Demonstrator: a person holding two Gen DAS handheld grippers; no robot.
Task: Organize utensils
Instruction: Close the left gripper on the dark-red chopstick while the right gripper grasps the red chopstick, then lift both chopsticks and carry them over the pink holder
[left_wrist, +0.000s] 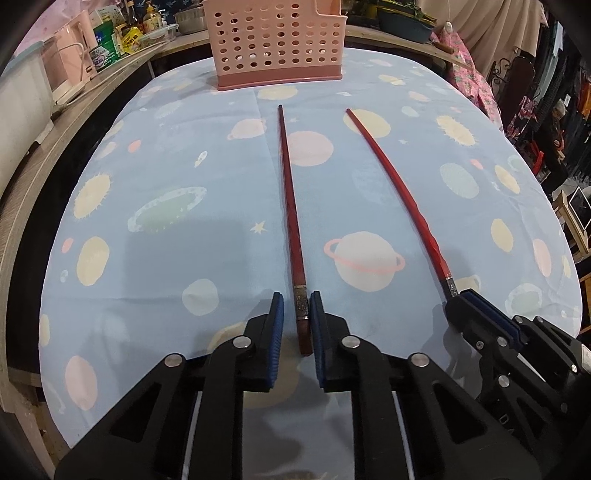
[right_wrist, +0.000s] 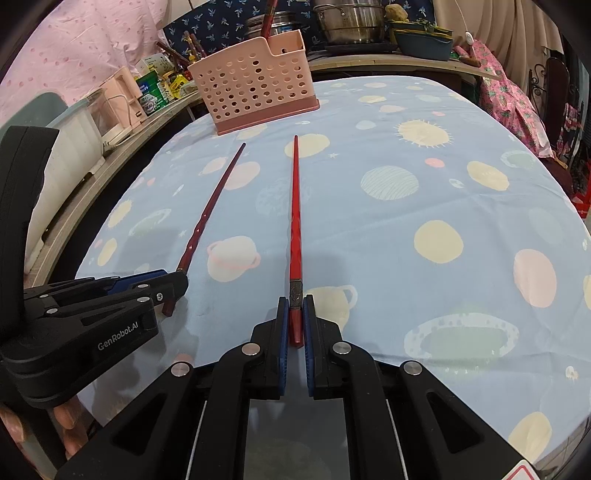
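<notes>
Two red chopsticks lie side by side on the blue planet-print tablecloth, tips toward a pink perforated utensil basket (left_wrist: 277, 44) at the far edge. My left gripper (left_wrist: 296, 306) is open around the thick end of the dark red chopstick (left_wrist: 290, 206), which rests against the right pad with a gap on the left. My right gripper (right_wrist: 295, 306) has its blue pads close on either side of the thick end of the bright red chopstick (right_wrist: 294, 221), seemingly shut on it. The basket (right_wrist: 255, 88) holds several chopsticks upright.
A wooden counter (left_wrist: 55, 122) with bottles, packets and containers runs along the left. Pots and a teal basin (right_wrist: 424, 42) stand behind the table. Pink cloth hangs at the right. The tablecloth (right_wrist: 424, 229) spreads to the right of the chopsticks.
</notes>
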